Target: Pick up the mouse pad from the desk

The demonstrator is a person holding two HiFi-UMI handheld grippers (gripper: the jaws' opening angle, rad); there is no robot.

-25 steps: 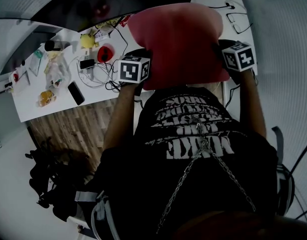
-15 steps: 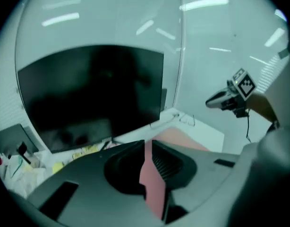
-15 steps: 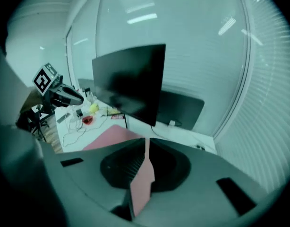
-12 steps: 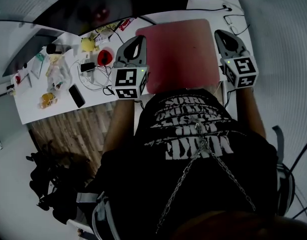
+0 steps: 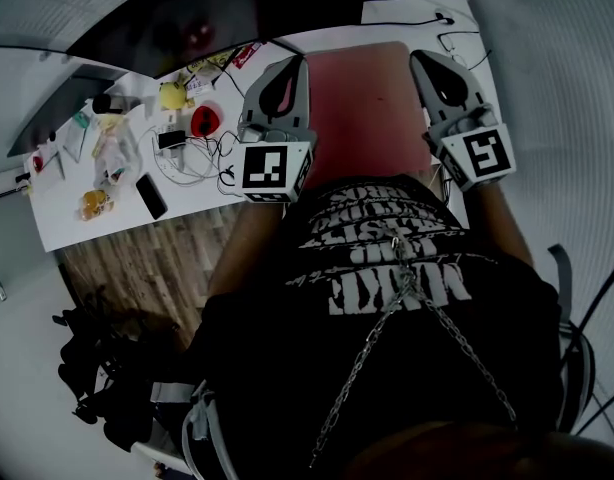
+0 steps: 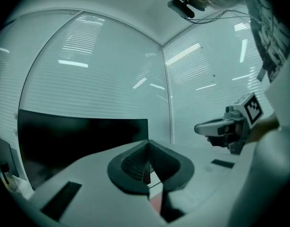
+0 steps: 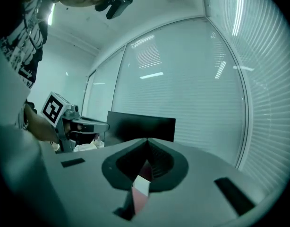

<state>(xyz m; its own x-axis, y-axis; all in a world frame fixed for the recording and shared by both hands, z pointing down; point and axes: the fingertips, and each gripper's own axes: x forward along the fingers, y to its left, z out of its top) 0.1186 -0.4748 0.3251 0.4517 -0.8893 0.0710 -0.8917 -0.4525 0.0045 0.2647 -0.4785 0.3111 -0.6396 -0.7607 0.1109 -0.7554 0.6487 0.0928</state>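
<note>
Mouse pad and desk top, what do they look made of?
The mouse pad: thin red-pink sheet, matte, no glare; likely cloth over foam or rubber, unconfirmed. The desk: hard, smooth white top, probably laminate; flat, even surface with a crisp edge.

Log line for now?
left gripper: shut on mouse pad; right gripper: shut on mouse pad; jaws: just closed further; mouse pad: held off desk

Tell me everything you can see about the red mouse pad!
The mouse pad is a thin, flat, pinkish-red rectangle with rounded corners, plain on top. It is held about level in front of the person, above the white desk. The left gripper pinches its left edge and the right gripper pinches its right edge; both are shut on it. Nothing else touches it.
</note>
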